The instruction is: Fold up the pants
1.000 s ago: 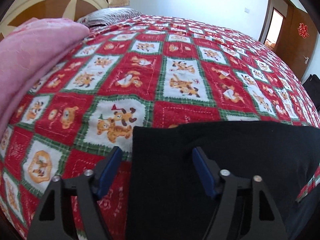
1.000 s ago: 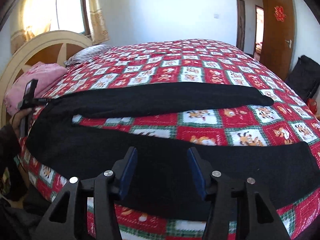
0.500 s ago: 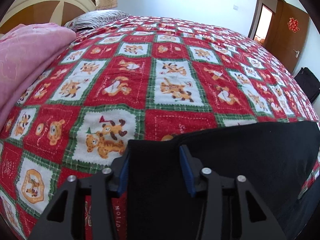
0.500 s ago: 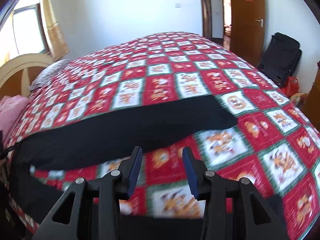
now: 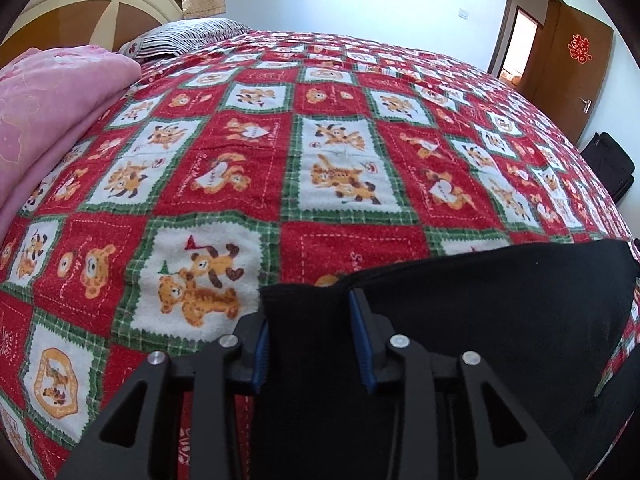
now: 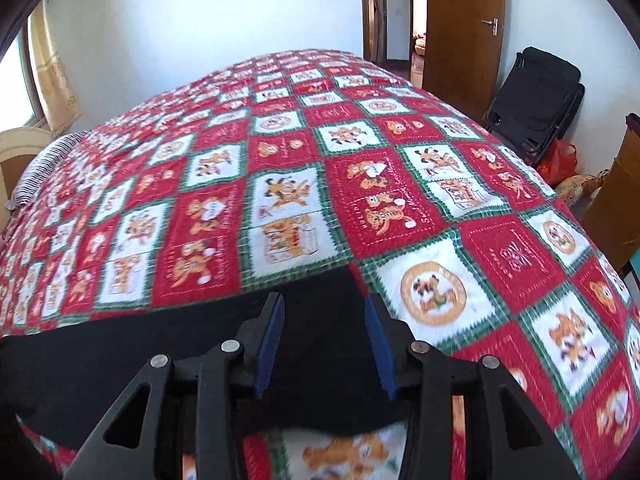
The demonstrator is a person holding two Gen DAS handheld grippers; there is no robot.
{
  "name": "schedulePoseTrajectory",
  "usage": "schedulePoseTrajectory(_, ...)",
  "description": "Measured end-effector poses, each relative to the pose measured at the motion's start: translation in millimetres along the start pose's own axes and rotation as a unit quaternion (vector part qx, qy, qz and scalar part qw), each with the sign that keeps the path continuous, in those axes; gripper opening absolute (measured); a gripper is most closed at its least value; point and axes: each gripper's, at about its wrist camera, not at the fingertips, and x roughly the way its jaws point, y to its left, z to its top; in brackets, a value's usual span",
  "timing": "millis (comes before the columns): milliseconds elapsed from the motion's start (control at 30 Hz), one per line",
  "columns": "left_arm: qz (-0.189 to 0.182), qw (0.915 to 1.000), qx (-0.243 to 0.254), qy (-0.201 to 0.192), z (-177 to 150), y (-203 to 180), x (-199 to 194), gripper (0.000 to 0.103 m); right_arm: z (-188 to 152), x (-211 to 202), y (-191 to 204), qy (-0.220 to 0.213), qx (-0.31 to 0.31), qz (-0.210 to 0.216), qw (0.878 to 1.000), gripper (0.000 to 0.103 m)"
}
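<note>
My left gripper (image 5: 310, 334) low, pointing forward, blue pads partly closed, black pants (image 5: 460, 320) corner bunched between them; firm pinch not confirmable. My right gripper (image 6: 325, 338) also low, tilted forward, pads parted with gap, straddling pants (image 6: 140, 344) edge, cloth lying between, not clamped. View slightly blurred.
</note>
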Motion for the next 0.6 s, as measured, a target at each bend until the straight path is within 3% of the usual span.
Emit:
schedulePoseTrajectory(133, 0.011, 0.9999, 0.008, 0.000, 0, -4, 0, 0.044, 8, 33, -6, 0.041, 0.006, 0.015, 0.999, 0.060)
schedulePoseTrajectory(167, 0.017, 0.9998, 0.014, 0.001, 0, -6, 1, 0.046, 8, 39, -6, 0.046, 0.002, 0.013, 0.999, 0.060)
schedulePoseTrajectory(233, 0.035, 0.9992, 0.018, 0.006, 2, -6, 2, 0.065, 9, 47, -2, 0.049, -0.020, 0.009, 0.999, 0.060)
schedulePoseTrajectory(267, 0.043, 0.9989, 0.015, 0.010, 2, -5, 4, 0.070, 9, 48, -1, 0.046, -0.029, 0.007, 0.998, 0.060)
schedulePoseTrajectory(400, 0.028, 0.9994, 0.007, 0.017, 2, 0, 6, 0.071, 11, 53, -5, 0.045, -0.023, 0.023, 0.998, 0.060)
schedulePoseTrajectory(433, 0.025, 0.9995, 0.008, 0.018, 2, 1, 6, 0.071, 11, 52, -8, 0.044, -0.015, 0.030, 0.998, 0.057)
schedulePoseTrajectory(467, 0.021, 0.9996, 0.008, 0.017, 2, 2, 6, 0.070, 12, 53, -8, 0.045, -0.013, 0.032, 0.998, 0.045)
schedulePoseTrajectory(500, 0.017, 0.9997, 0.006, 0.017, 2, 3, 5, 0.065, 11, 52, -8, 0.045, -0.013, 0.033, 0.998, 0.040)
schedulePoseTrajectory(567, 0.003, 0.9998, 0.013, 0.013, 2, 1, 3, 0.052, 10, 49, -9, 0.045, -0.009, 0.048, 0.998, 0.020)
schedulePoseTrajectory(600, 0.003, 0.9998, 0.017, 0.013, 2, -1, 2, 0.049, 9, 48, -8, 0.046, -0.010, 0.051, 0.998, 0.018)
